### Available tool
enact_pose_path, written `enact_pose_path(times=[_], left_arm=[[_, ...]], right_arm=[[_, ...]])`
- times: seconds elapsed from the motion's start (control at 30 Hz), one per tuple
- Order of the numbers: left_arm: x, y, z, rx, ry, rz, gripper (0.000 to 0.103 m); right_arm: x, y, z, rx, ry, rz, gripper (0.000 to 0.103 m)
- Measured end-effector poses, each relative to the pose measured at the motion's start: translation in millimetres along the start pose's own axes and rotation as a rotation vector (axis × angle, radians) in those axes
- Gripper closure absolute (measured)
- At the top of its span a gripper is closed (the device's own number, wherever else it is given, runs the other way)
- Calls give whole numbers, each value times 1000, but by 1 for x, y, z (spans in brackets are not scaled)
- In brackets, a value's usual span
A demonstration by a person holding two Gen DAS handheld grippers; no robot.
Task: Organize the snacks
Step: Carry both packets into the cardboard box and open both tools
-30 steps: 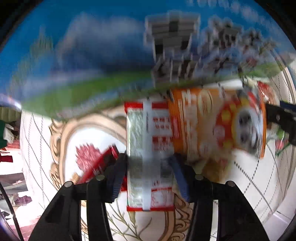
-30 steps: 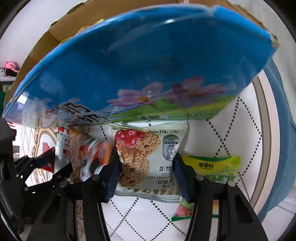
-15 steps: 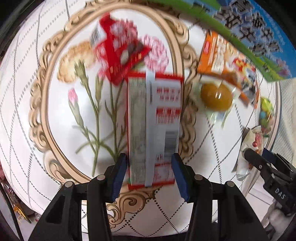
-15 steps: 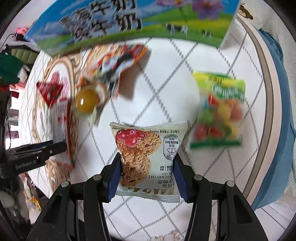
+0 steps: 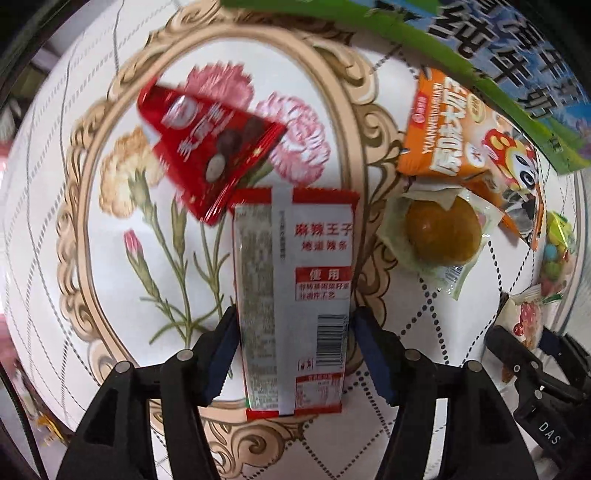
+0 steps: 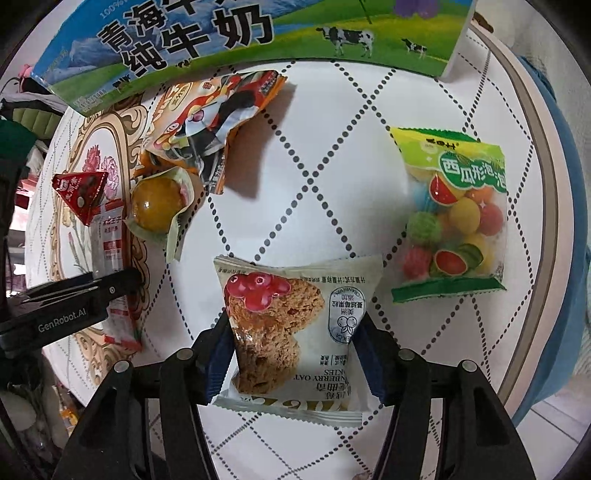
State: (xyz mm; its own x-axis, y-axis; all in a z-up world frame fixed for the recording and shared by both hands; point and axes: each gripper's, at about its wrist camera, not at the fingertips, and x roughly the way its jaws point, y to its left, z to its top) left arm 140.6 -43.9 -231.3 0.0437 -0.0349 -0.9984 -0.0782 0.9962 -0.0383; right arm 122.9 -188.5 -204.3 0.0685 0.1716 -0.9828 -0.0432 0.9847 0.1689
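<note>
A red-and-white spicy-strip packet (image 5: 291, 295) lies flat on the flowered tablecloth between the blue pads of my left gripper (image 5: 293, 350). Those jaws are opening, and a thin gap shows at the right pad. In the right wrist view a cranberry oat cookie packet (image 6: 295, 325) rests on the cloth between the pads of my right gripper (image 6: 295, 350), whose jaws are also opening and no longer squeeze it. The blue-and-green milk carton box (image 6: 240, 33) stands at the far edge of the table.
Around the packets lie a red triangular chocolate pack (image 5: 207, 147), an orange snack bag (image 5: 465, 140), a wrapped yellow pastry (image 5: 439, 232) and a green bag of coloured gum balls (image 6: 454, 218). The round table's rim (image 6: 546, 184) curves along the right, with blue cloth beyond.
Both grippers came away from the milk box and down to the table with their packets. Each pair of pads now stands wider, and the packets lie on the cloth.
</note>
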Motion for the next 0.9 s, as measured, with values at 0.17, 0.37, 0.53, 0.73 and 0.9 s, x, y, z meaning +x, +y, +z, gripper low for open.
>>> enact_pose_path(times=[0.17,0.37,0.53,0.73,0.9], left_arm=[[-15,-28,0,34,-14,-33,58],[-65,-49,-5,76,-86,-96,59],[-124,-68,4,109,-171,-191,59],[-190,-65,51,159,-283,-264,59],[-226,-55,92,225,-357,-202,59]], right_arm=[[-5,8,-5,-13,-39,0,41],[-28,4,-10,11,-72,83,41],[-71,1,-8,5,-142,146,41],[-131,-1,26,15,-260,211,41],[-179,-18,77,24,-374,197,41]])
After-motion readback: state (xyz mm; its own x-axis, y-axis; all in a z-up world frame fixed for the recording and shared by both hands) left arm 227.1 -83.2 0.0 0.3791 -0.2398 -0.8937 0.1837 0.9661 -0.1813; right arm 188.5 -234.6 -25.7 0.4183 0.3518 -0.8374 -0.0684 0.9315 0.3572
